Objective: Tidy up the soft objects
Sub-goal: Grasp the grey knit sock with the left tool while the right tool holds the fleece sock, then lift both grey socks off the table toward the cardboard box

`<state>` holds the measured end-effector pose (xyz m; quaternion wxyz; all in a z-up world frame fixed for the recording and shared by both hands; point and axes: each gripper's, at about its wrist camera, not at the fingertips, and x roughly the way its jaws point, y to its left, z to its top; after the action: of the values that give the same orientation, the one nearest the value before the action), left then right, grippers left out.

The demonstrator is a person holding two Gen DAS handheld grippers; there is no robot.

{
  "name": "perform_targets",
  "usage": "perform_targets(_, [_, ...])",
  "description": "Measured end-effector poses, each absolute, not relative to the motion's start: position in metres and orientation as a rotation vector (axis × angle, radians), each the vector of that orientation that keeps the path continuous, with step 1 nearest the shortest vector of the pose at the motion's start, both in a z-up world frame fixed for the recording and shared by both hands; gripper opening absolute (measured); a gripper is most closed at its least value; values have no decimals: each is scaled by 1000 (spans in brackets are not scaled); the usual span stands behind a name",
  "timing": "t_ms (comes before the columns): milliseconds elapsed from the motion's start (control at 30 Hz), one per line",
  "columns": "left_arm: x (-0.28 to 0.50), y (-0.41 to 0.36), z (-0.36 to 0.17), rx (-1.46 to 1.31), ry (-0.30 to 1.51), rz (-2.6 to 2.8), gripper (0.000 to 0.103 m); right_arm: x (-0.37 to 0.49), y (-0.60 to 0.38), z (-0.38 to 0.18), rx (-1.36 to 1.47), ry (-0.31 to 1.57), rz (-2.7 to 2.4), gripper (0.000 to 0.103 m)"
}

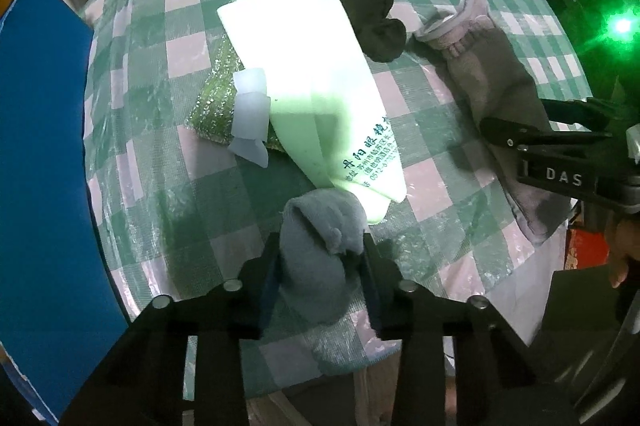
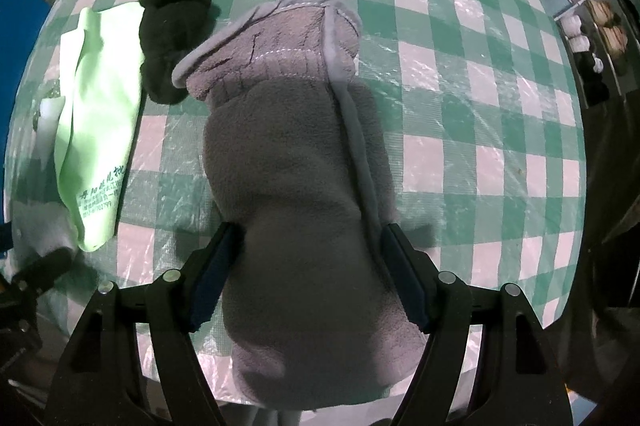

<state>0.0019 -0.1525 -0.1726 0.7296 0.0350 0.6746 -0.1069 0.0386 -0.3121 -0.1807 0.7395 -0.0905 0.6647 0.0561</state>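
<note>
Five soft things lie on the bench point(image 2: 460, 114) with its green-and-white checked cover: one rolled grey sock point(image 1: 320, 250), one long grey fleece mitten point(image 2: 296, 186), one black bundled sock point(image 1: 368, 14), one pale green cloth point(image 1: 304, 94) printed with dark characters, and one glittery green scrub pad point(image 1: 212, 110) under that cloth's edge.

The grey sock sits at 6 o'clock in the left wrist view, between the fingers of the left claw point(image 1: 320, 258), which is narrowed and pressing it on both sides. The green cloth touches the sock's far end and runs toward 11 o'clock; the black sock lies just beyond it at 12 o'clock.

In the right wrist view the fleece mitten fills the middle, cuff at 12 o'clock. The right claw point(image 2: 308, 258) straddles it, moderately wide, its blue pads point(image 2: 212, 282) at or just beside the fleece; I cannot tell whether they grip it.

A whitish translucent piece point(image 1: 250, 114) rests on the scrub pad; what it is stays unclear. A blue panel point(image 1: 44, 162) at 9 o'clock is cut off by the lens edge. The mitten's near end hangs over the bench edge, hidden behind the claw.
</note>
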Motion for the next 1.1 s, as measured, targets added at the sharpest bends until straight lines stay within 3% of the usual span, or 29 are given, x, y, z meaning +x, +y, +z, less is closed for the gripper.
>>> perform_targets(167, [0,-147,-163,81,1469,-235,30,32,-305,-183,-209,1444,118,37])
perform_targets(233, [1,-144,-158,78,1459,-233,30,30,-305,-181,-206,1442,124,32])
perform_targets(433, [3,-133,-141,53,1412,-228,29,29,-313,-156,-154,1423,158,28])
perform_targets(1100, [9,-101,-81,67,1236,-180,29,26,-302,-61,-82,1237,241,27])
